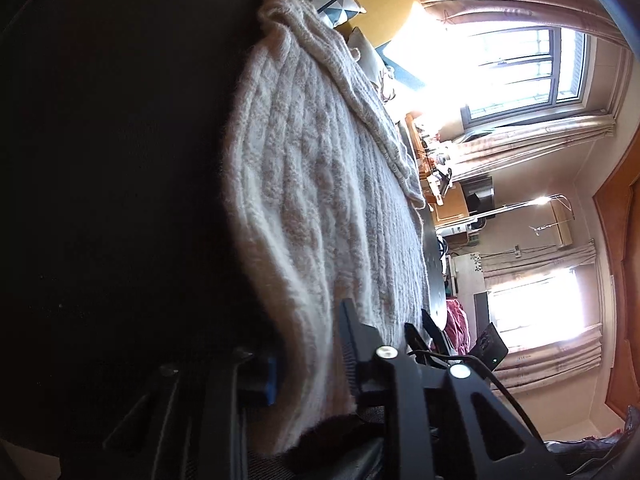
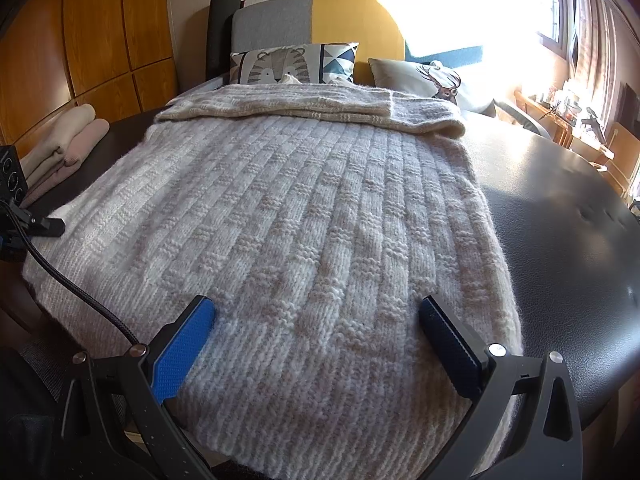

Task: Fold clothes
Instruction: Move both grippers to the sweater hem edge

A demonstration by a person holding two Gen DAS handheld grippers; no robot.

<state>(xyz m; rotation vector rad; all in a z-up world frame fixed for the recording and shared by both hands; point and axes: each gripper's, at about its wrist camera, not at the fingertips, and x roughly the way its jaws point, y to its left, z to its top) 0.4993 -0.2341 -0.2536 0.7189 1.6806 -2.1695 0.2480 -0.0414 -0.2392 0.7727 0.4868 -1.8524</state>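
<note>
A cream cable-knit sweater lies flat on a dark round table, its sleeves folded across the far end. In the right wrist view my right gripper hangs open just over the sweater's near hem, blue pads wide apart with nothing between them. The left wrist view is rolled sideways. There the sweater runs up the picture, and my left gripper is shut on its side edge, the knit pinched between the blue pad and the black finger. The left gripper's finger also shows at the sweater's left edge.
A pile of folded pale clothes sits at the table's far left. Behind the table stands a grey and yellow seat back with printed cushions. Bright windows and curtains are to the right, wooden panels to the left.
</note>
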